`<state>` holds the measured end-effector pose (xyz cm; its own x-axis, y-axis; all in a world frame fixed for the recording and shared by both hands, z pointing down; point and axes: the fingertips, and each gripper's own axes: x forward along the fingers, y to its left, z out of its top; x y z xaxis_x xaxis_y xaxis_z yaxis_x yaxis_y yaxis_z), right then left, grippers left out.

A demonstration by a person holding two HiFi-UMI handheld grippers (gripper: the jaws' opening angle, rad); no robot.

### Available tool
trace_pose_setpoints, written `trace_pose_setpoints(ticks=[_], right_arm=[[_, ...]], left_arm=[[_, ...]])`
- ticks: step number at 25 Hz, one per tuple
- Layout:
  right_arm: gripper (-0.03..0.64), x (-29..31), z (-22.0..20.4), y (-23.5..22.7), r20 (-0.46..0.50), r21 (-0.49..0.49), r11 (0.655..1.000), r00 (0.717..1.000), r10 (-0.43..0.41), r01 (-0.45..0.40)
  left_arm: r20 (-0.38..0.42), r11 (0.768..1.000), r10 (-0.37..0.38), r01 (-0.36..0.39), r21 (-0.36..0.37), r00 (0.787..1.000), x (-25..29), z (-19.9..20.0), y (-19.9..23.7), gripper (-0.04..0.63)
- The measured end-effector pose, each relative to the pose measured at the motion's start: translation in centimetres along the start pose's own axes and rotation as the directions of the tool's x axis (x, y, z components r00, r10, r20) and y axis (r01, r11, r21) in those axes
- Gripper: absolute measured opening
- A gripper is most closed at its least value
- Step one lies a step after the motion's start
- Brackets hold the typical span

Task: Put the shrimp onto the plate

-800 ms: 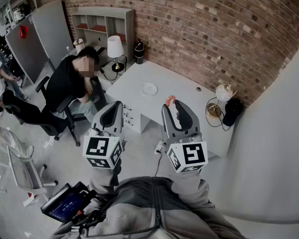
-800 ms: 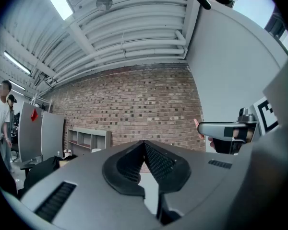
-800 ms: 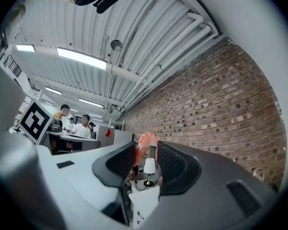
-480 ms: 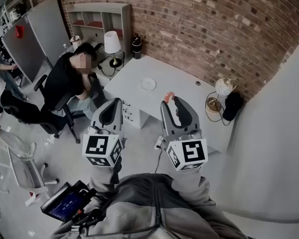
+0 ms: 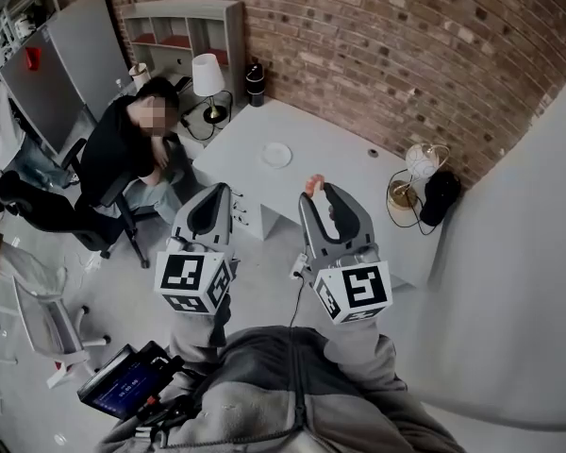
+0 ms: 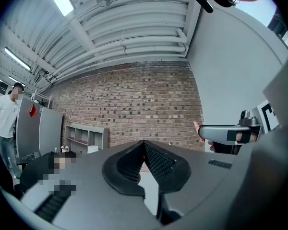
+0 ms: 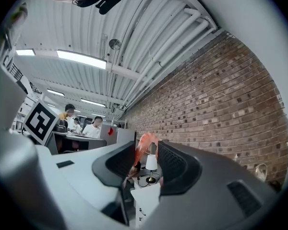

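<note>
R gripper (image 5: 323, 193) clamped on shrimp (image 5: 313, 185), mid-air, well short of plate (image 5: 276, 155) on desk (image 5: 335, 154). L gripper (image 5: 217, 194) jaws together, empty. Step: carry. Next, prob: bring shrimp over plate, lower, release.

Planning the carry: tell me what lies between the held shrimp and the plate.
In the head view, only bare white desk shows between the shrimp and the plate.

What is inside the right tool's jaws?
A pink shrimp is pinched in the right tool, poking up past the tips. Its lower end is covered by the dark jaws, so that part cannot be seen.
</note>
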<state>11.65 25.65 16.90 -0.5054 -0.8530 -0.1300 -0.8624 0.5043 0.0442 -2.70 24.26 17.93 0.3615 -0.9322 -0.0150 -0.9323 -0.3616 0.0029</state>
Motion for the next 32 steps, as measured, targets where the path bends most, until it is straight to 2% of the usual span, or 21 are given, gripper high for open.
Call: trace_pose_setpoints(ticks=[7, 21, 32], right_arm=[[0.146, -0.8, -2.2, -1.8, -0.015, 0.012, 1.0, 1.0, 0.025, -0.025], [0.146, -3.1, -4.9, -2.0, -0.063, 0.051, 0.994, 0.993, 0.104, -0.101], [0.146, -2.6, -6.8, -1.8, -0.089, 0.087, 0.991, 0.99, 0.106, -0.098]], left_arm=[[-0.005, 1.0, 0.012, -0.012, 0.007, 1.0, 0.9, -1.9, -1.9, 0.005], [-0.024, 0.999, 0.054, -0.054, 0.001, 0.998, -0.8, -4.2, -4.4, 0.005], [-0.026, 0.996, 0.094, -0.094, 0.001, 0.995, -1.1, -5.0, -2.8, 0.005]])
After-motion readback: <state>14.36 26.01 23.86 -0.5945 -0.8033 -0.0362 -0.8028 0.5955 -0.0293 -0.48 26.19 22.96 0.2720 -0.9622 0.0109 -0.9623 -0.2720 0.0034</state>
